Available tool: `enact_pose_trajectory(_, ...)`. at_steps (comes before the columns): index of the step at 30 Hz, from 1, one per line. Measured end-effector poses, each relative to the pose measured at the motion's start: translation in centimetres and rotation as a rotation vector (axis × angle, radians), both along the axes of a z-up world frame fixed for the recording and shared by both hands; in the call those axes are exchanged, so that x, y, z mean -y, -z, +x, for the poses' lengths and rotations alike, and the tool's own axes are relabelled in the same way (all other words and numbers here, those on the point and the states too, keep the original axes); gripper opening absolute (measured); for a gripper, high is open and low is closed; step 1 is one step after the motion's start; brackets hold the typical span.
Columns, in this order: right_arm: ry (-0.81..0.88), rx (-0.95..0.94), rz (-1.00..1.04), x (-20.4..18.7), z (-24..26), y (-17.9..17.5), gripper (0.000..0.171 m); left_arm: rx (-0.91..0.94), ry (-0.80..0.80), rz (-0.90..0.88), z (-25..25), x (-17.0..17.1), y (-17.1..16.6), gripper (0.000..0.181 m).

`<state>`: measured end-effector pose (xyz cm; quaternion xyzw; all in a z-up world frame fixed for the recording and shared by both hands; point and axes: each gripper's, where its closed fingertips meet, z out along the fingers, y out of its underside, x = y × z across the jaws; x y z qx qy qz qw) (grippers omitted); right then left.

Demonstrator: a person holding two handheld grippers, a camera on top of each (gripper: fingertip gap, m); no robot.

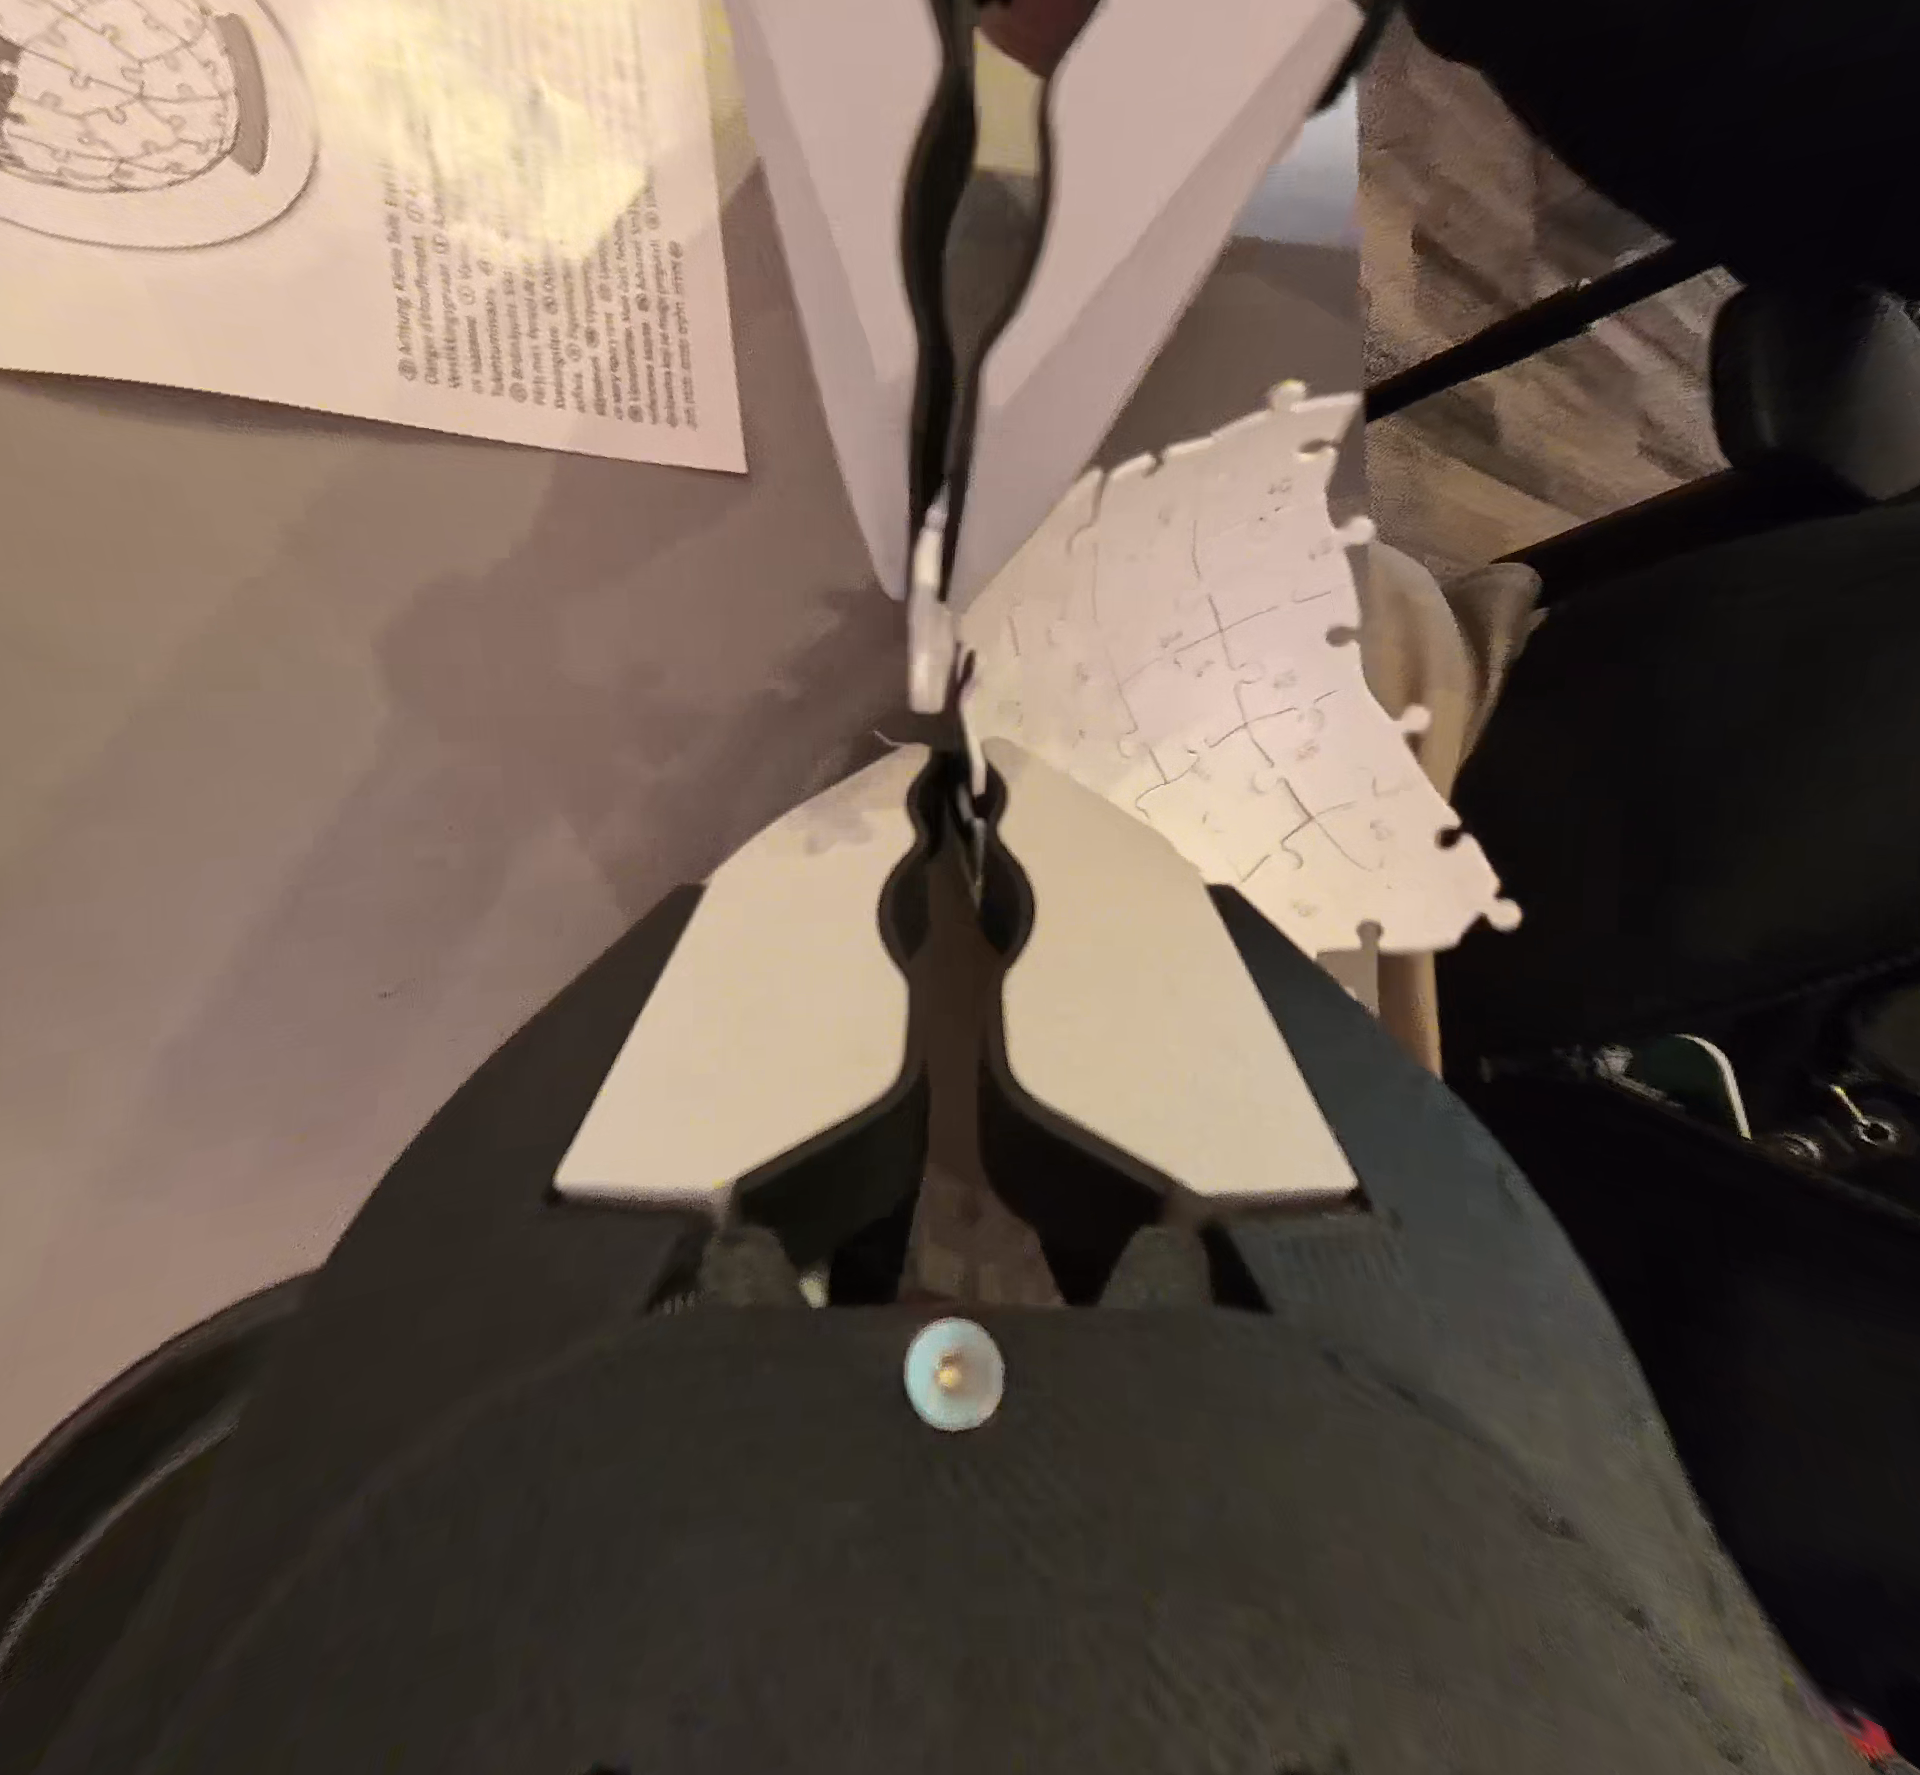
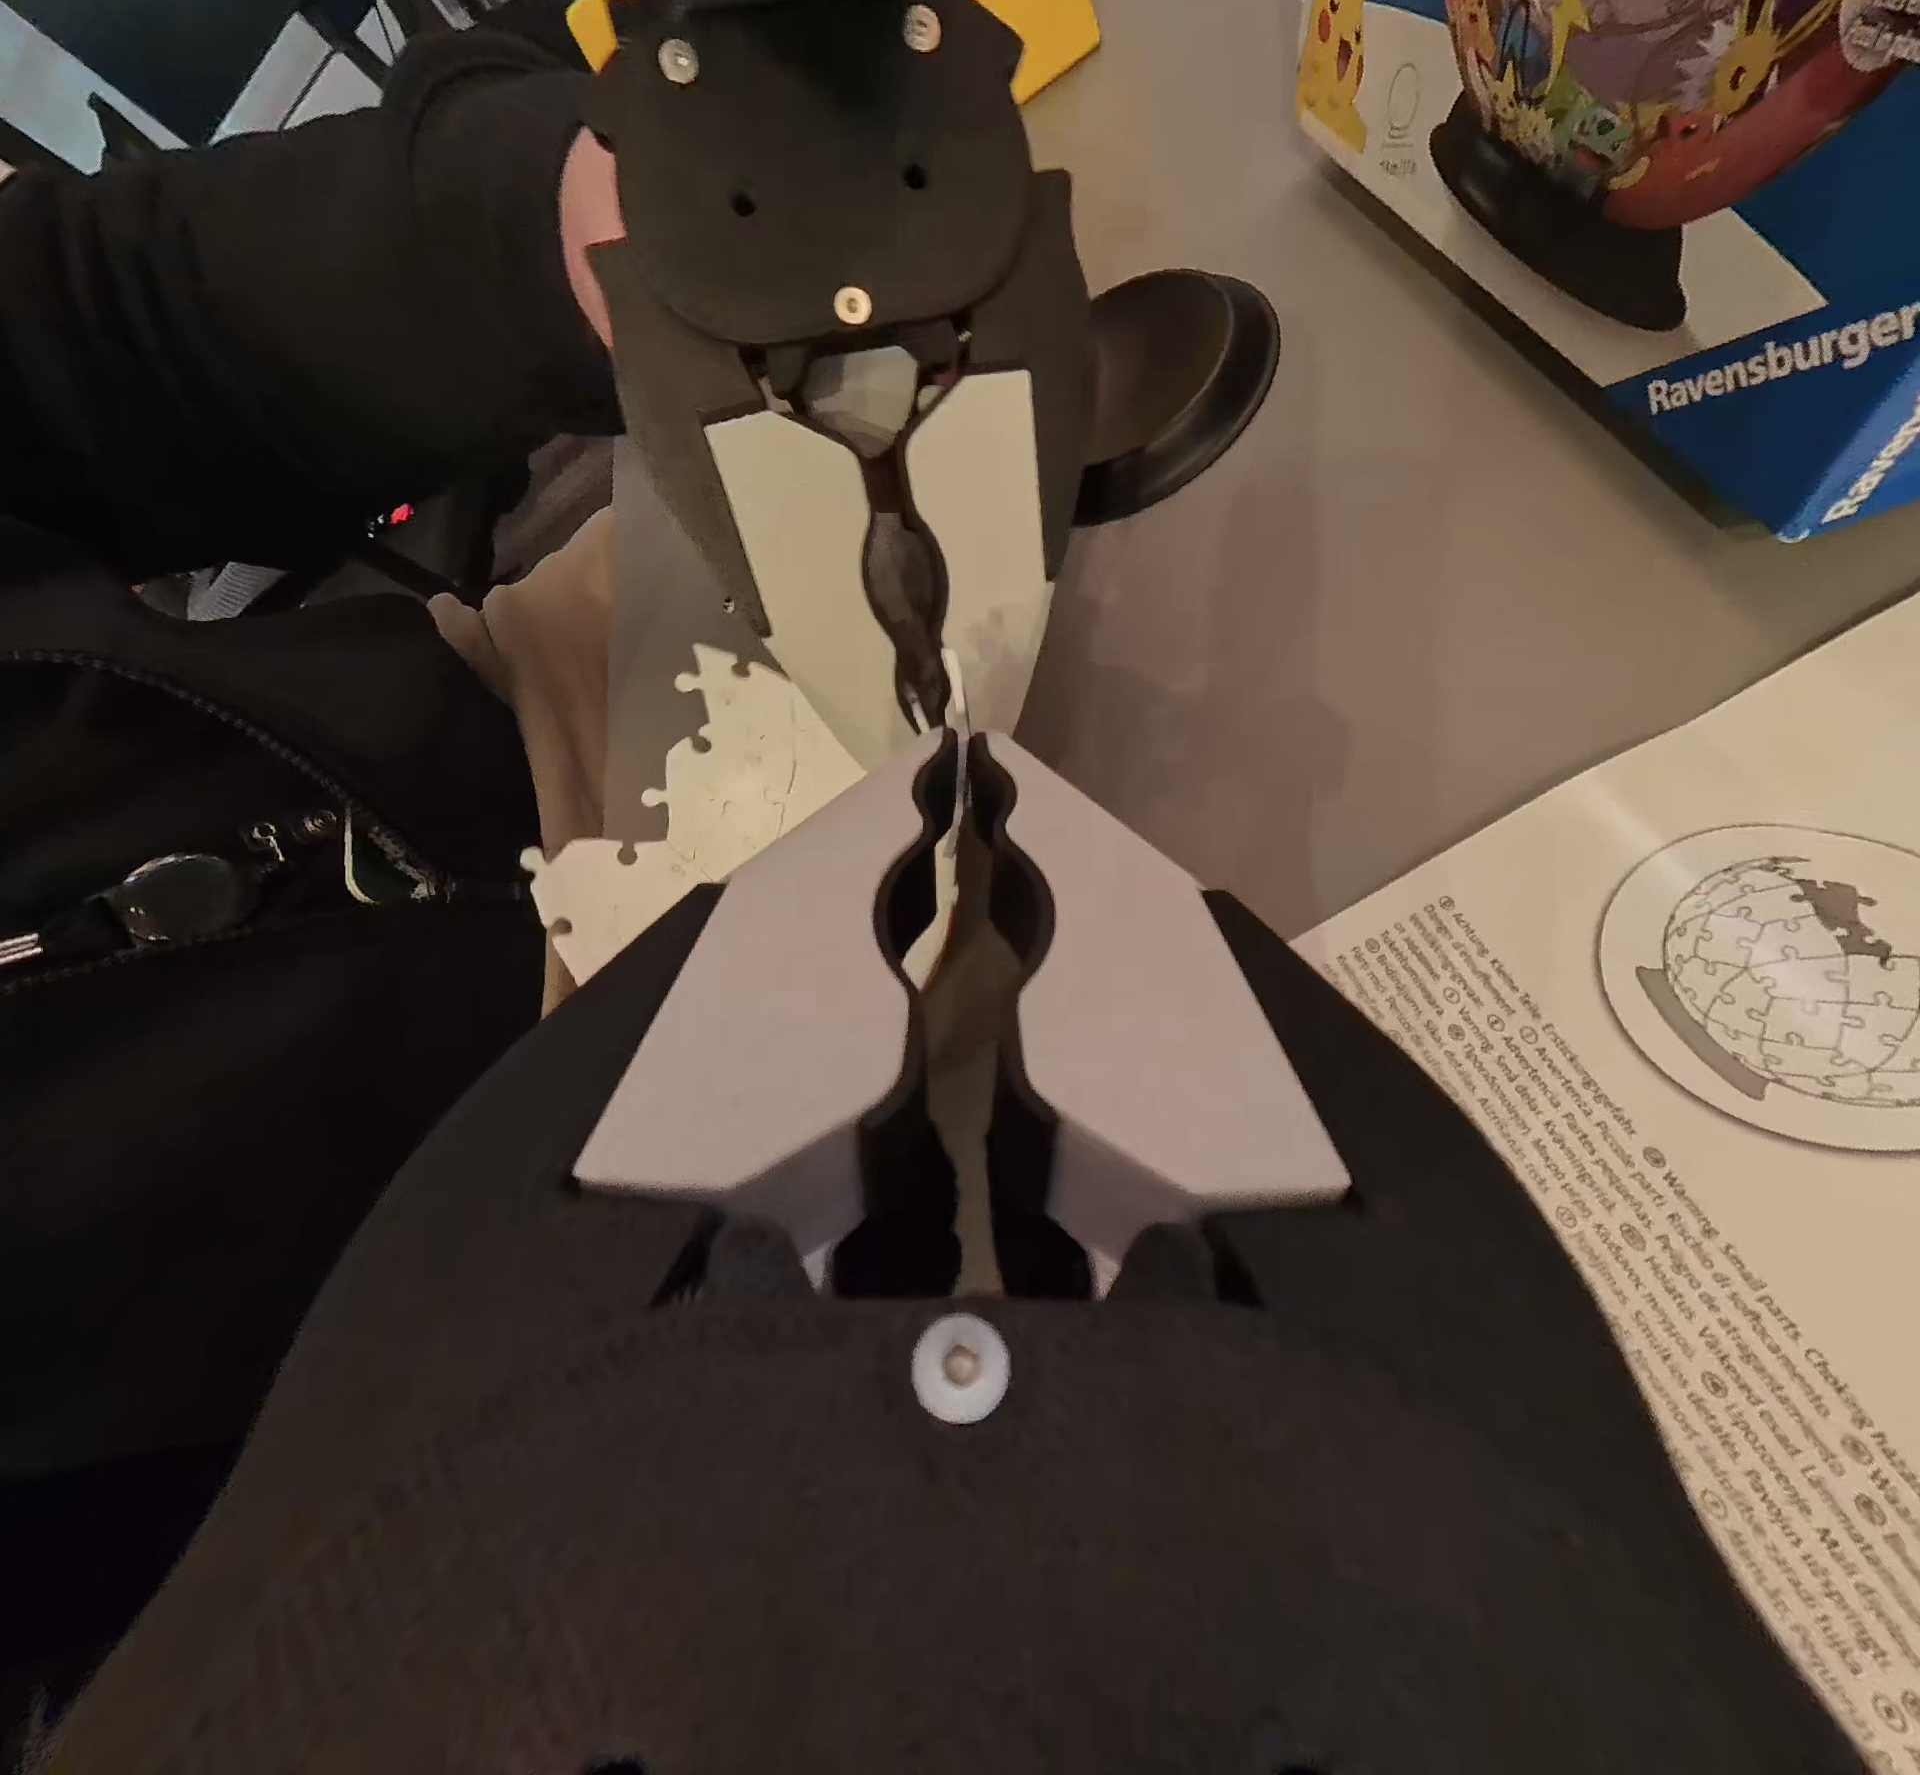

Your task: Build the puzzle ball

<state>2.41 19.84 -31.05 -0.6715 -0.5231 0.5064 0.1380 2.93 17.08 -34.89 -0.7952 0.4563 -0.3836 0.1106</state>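
Two grippers meet tip to tip above grey table [image 1: 312, 738]. Left gripper [image 1: 961, 769] clamped narrow on edge of curved white puzzle section [image 1: 1247, 686], held in air near table edge. Right gripper [image 2: 961, 759] pinches small white puzzle piece [image 1: 932, 624] against that edge. Instruction sheet [image 2: 1558, 1102], black stand [image 2: 1174, 385], puzzle box [image 2: 1662, 167] on table.

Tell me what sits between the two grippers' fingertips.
A small white puzzle piece, pinched by the right gripper and meeting the left gripper; left wrist view shows it.
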Motion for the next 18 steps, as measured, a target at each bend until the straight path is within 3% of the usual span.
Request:
enact_pose_trajectory(1, -0.001, -0.004, 0.008, 0.0, 0.0, 0.1, 0.000, -0.001, 0.000, -0.012, 0.0, 0.0, 0.2, 0.003)
enact_pose_trajectory(18, -0.082, -0.039, 0.156, 0.3, -0.3, 1.2, 0.001, 0.054, 0.033, -0.151, 0.2, -0.1, 0.9, 0.002)
